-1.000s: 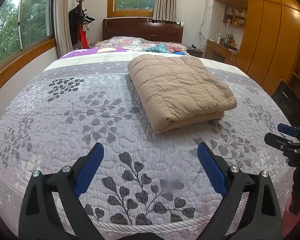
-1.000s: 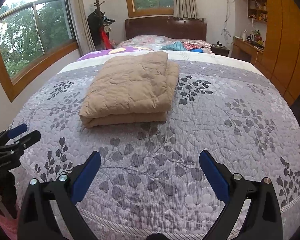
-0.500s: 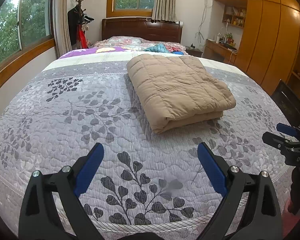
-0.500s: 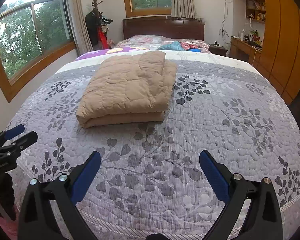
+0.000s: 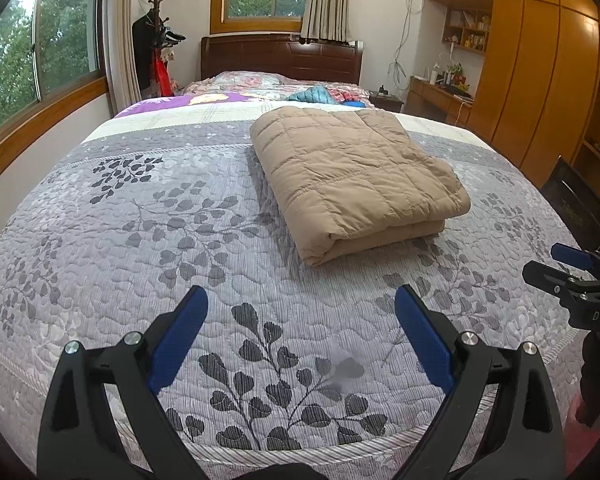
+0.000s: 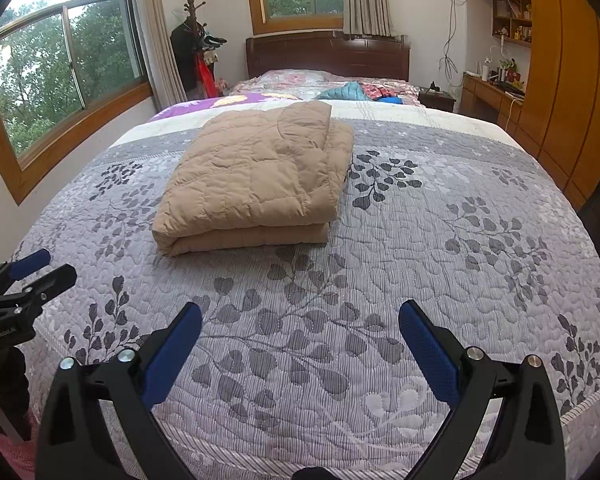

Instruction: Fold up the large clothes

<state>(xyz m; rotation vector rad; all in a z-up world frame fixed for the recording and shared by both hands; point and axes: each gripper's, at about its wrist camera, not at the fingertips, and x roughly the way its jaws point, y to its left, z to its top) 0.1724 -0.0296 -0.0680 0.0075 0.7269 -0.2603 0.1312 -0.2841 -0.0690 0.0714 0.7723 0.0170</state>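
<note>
Tan and quilted, the folded down jacket is lying in a neat stack on the grey leaf-print bedspread, about mid-bed. Both tools are hovering over the foot of the bed, well apart from it: the left gripper is spread wide and holding nothing, and the right gripper is gaping just as empty.

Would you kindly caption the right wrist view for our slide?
Open right gripper hovers at the foot of the grey leaf-print bedspread, facing a folded tan quilted garment.
</note>
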